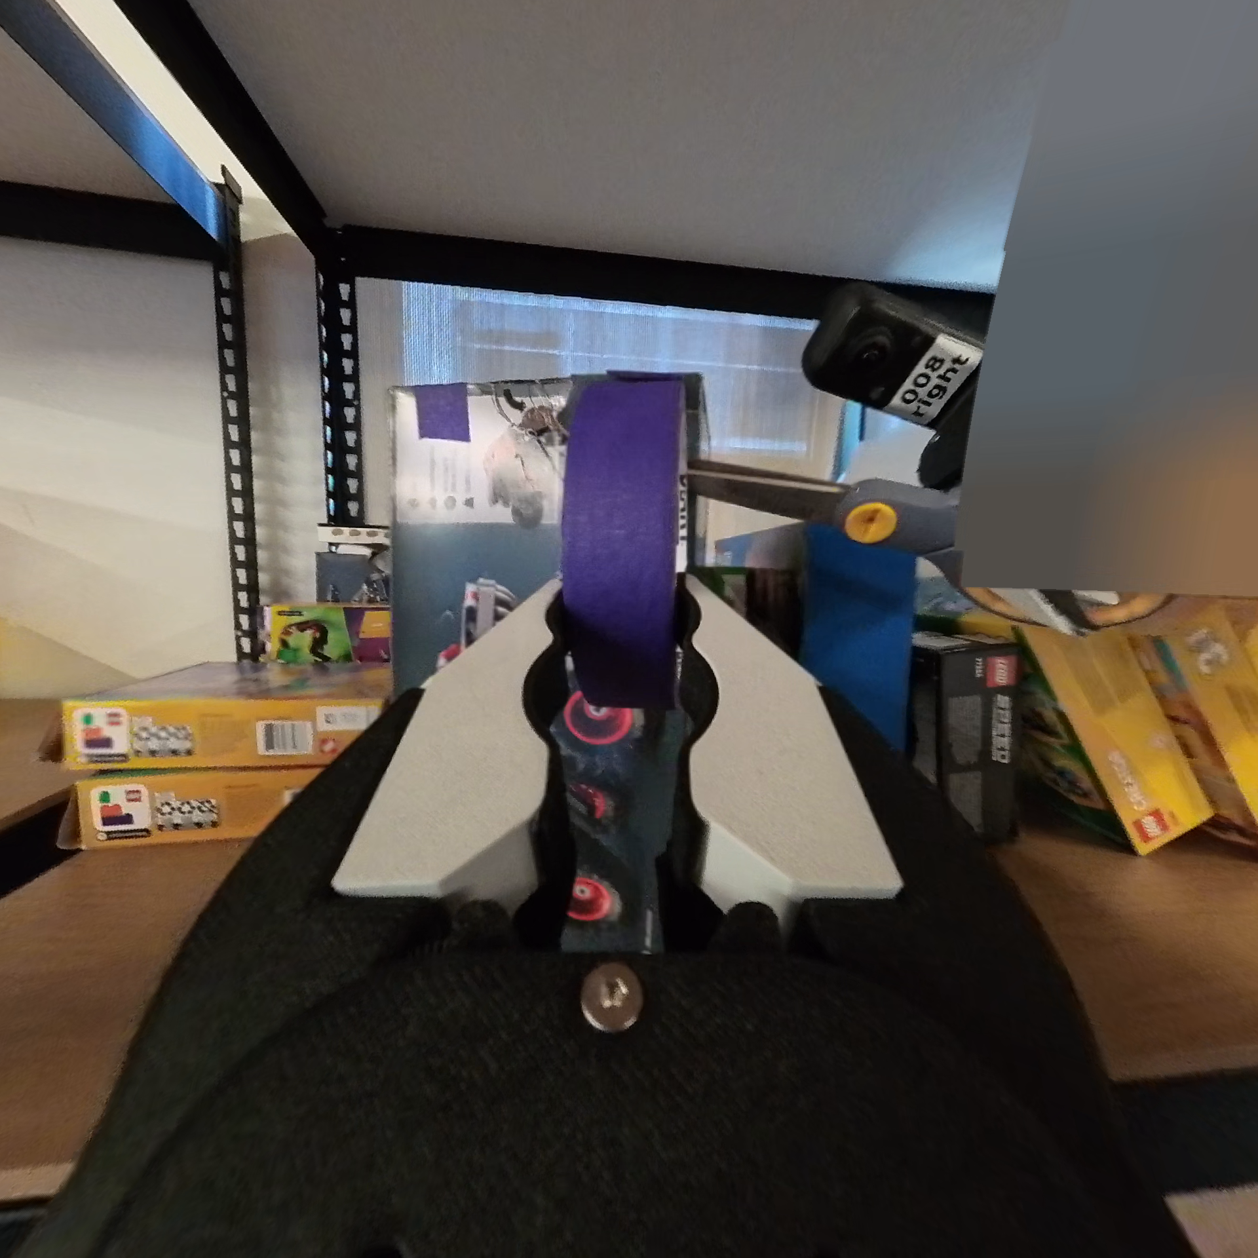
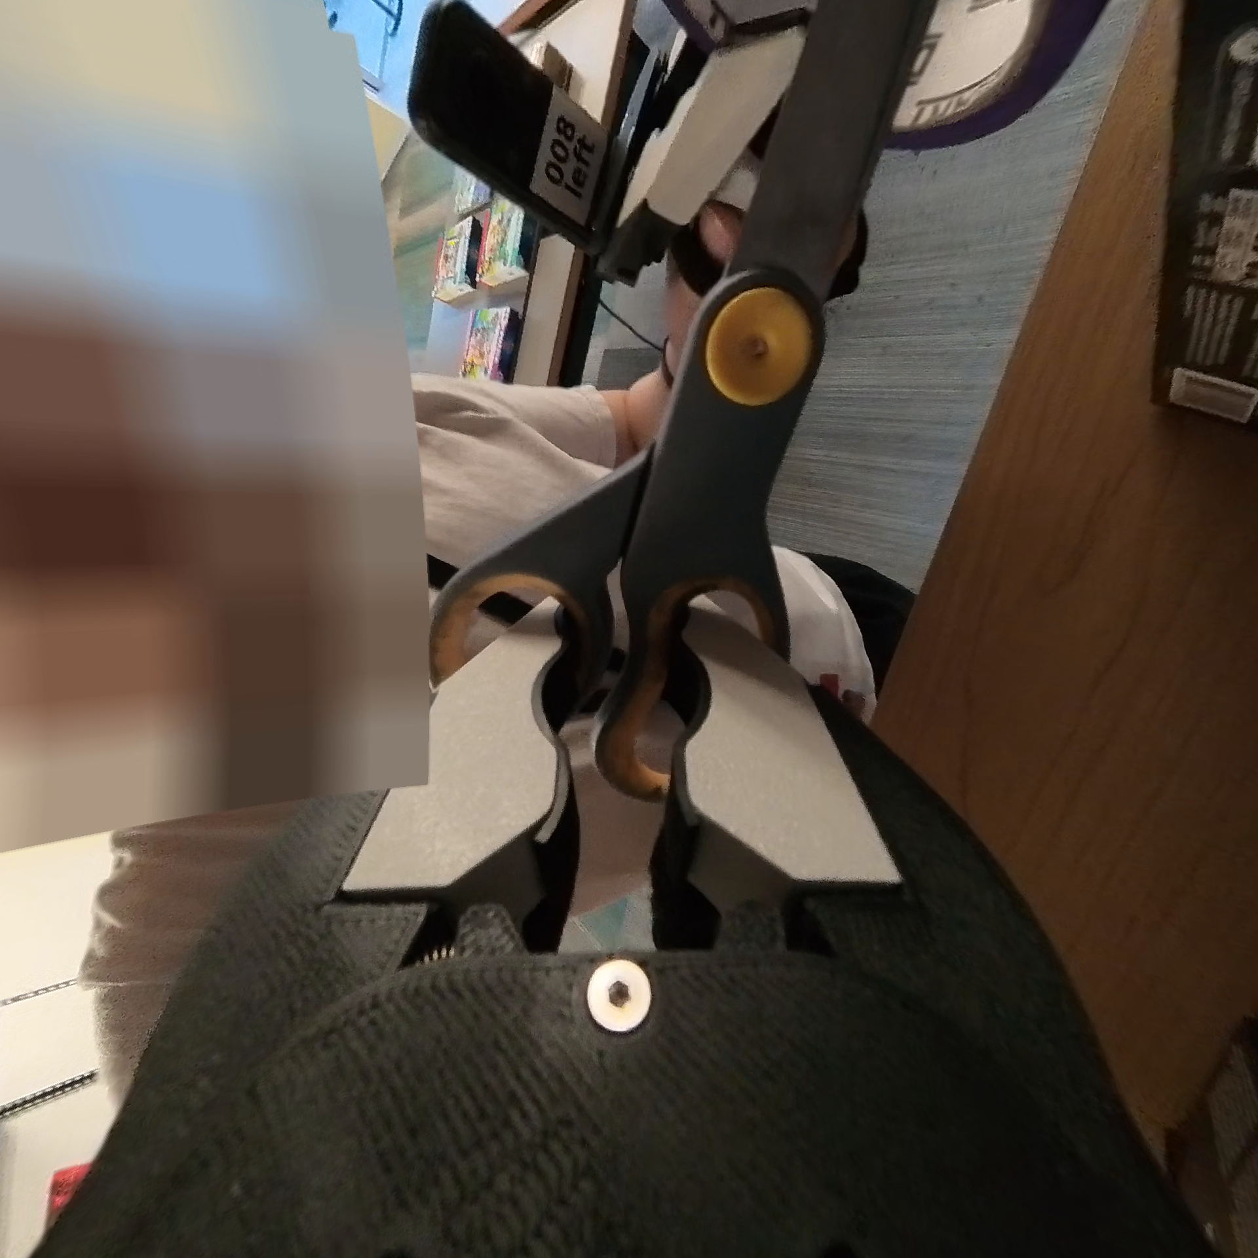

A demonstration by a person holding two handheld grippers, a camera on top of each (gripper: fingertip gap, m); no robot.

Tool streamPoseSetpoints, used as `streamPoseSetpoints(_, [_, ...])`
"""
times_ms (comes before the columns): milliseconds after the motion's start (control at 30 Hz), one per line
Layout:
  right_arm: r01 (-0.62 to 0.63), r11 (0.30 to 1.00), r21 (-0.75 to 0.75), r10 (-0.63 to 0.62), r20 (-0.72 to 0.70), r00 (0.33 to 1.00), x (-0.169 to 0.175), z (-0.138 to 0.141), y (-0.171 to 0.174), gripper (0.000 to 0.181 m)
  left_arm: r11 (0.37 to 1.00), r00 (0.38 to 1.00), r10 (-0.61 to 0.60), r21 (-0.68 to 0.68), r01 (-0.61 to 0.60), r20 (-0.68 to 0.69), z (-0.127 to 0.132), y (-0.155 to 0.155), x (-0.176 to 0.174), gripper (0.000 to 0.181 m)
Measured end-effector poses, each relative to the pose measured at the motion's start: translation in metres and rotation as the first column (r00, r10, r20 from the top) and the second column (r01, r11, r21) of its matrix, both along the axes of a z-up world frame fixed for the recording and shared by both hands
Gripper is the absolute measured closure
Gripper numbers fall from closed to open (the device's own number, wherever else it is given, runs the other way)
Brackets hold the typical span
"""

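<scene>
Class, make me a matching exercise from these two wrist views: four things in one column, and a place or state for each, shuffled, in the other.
1. tape roll
2. scissors
3. yellow boxes
4. blue tape strip

a. stacked flat at the left of the shelf
b. handles in the right gripper
c. stuck on a box behind the roll
d. on edge in the left gripper

Pairs: 1-d, 2-b, 3-a, 4-c

Both grippers' fingers [image 1: 476, 735] [image 2: 755, 762] are clamped together.
</scene>
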State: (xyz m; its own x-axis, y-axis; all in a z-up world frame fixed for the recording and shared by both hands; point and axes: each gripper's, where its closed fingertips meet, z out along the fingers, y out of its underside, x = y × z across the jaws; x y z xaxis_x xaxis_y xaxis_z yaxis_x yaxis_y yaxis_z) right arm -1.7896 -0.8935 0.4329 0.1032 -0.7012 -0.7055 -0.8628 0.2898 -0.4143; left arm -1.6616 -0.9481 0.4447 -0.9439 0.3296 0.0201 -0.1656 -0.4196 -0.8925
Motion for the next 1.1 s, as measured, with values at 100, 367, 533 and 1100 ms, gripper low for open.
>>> streamPoseSetpoints(100, [-0.039,0.998,-0.046,0.038,-0.025,0.999,-0.015,-0.015,0.011,0.162,0.994,0.992,-0.100,0.029,0.103,-0.074,-0.012,0.017,-0.007,0.155])
streamPoseSetpoints(367, [0.148,0.968,-0.205,-0.164,-0.067,0.984,-0.066,-0.062,0.032,0.162,0.877,0.895,-0.387,0.210,0.431,-0.219,-0.053,0.038,-0.044,0.155])
streamPoseSetpoints(533, [0.269,0.881,-0.389,-0.381,-0.248,0.891,-0.121,-0.127,0.027,0.162,0.622,0.688,-0.563,0.314,0.717,-0.457,-0.078,0.030,-0.083,0.155])
streamPoseSetpoints(1100, [0.237,0.478,-0.846,-0.623,-0.137,0.770,-0.203,-0.137,-0.036,0.137,0.511,0.630,-0.335,0.427,0.746,-0.700,-0.127,0.025,-0.165,0.155])
